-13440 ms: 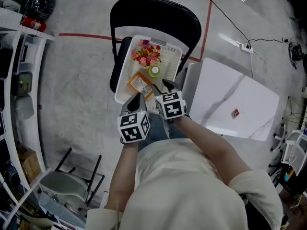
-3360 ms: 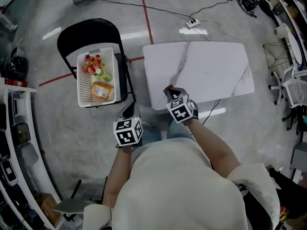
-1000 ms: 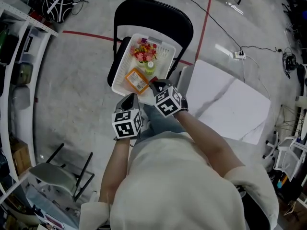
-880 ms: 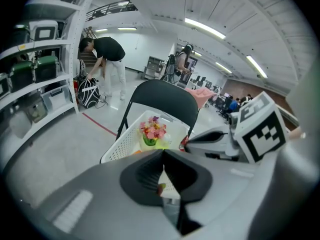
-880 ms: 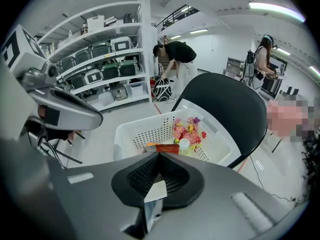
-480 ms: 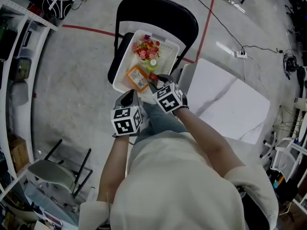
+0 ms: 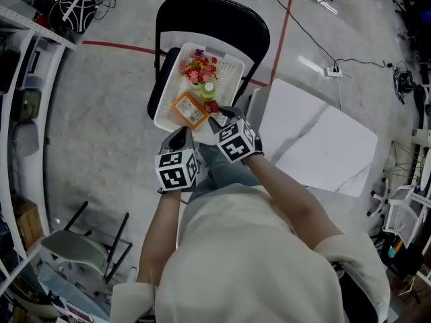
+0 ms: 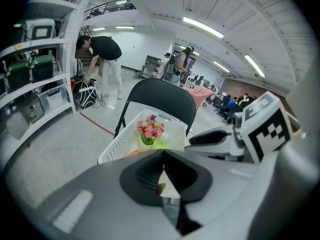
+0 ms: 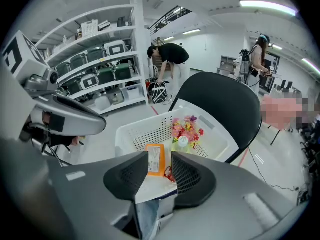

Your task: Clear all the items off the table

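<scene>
A white basket [image 7: 163, 93] stands on a black folding chair [image 7: 209, 15]. It holds a bunch of flowers [image 7: 197, 69], a green bottle [image 7: 208, 90], an orange box [image 7: 189, 110] and a small red item [image 7: 211, 106] beside the box. My right gripper [image 7: 219, 118] hovers over the basket's near corner; its jaws have just been opening and nothing is between them. In the right gripper view the gripper [image 9: 160, 161] frames the orange box [image 9: 155, 159] and the red item [image 9: 168, 173] below. My left gripper [image 7: 180, 134] is shut and empty, just short of the basket [image 8: 117, 149].
A white marble-look table [image 7: 316, 147] stands to the right of the chair. Shelving with crates [image 7: 20, 79] lines the left side. A second folding chair [image 7: 74, 247] is at the lower left. Cables [image 7: 350, 62] run over the floor beyond the table.
The right gripper's jaws have opened over the basket, and the small red item it carried now lies in the basket beside the orange box. The left gripper has stayed put.
</scene>
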The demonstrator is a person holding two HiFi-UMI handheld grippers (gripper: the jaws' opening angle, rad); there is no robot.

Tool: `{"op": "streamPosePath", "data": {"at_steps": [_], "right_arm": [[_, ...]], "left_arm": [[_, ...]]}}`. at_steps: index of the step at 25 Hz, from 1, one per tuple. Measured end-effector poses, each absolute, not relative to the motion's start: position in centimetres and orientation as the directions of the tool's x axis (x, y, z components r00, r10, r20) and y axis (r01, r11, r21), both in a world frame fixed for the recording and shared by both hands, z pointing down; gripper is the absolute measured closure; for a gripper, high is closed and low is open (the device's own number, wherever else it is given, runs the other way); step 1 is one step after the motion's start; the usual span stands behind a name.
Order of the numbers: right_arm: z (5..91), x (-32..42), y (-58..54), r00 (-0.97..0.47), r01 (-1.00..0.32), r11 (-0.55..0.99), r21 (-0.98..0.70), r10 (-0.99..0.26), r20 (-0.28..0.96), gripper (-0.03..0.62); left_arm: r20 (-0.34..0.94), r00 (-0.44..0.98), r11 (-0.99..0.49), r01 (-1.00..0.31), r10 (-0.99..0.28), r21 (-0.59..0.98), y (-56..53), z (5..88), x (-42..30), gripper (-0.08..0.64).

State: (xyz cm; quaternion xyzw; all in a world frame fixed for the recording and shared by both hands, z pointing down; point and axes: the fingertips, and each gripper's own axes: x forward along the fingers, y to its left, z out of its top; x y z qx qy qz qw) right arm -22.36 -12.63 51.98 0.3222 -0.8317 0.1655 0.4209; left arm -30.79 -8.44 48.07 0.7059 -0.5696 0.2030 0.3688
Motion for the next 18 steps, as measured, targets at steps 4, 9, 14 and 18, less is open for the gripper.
{"op": "streamPosePath", "data": {"at_steps": [4, 9, 14, 18], "right_arm": [[51.4, -21.8, -12.3, -0.436, -0.693, 0.721, 0.000, -0.420, 0.796, 0.477], [50.4, -21.3, -11.9, -0.425, -0.711, 0.703, 0.019, -0.451, 0.785, 0.583], [50.0, -20.8, -11.4, -0.412, -0.722, 0.691, 0.036, -0.471, 0.780, 0.594], [49.5, -20.6, -10.9, -0.409, -0.731, 0.681, 0.038, -0.483, 0.774, 0.594]], "left_arm": [[0.700, 0.274, -0.086, -0.953, -0.660, 0.292, -8.3, 47.7, -30.4, 0.552], [0.695, 0.278, -0.097, -0.952, -0.663, 0.289, -7.8, 47.2, -30.0, 0.552], [0.690, 0.281, -0.104, -0.952, -0.667, 0.288, -7.3, 46.9, -29.8, 0.552], [0.683, 0.284, -0.110, -0.951, -0.673, 0.288, -6.9, 46.4, -29.6, 0.552]]}}
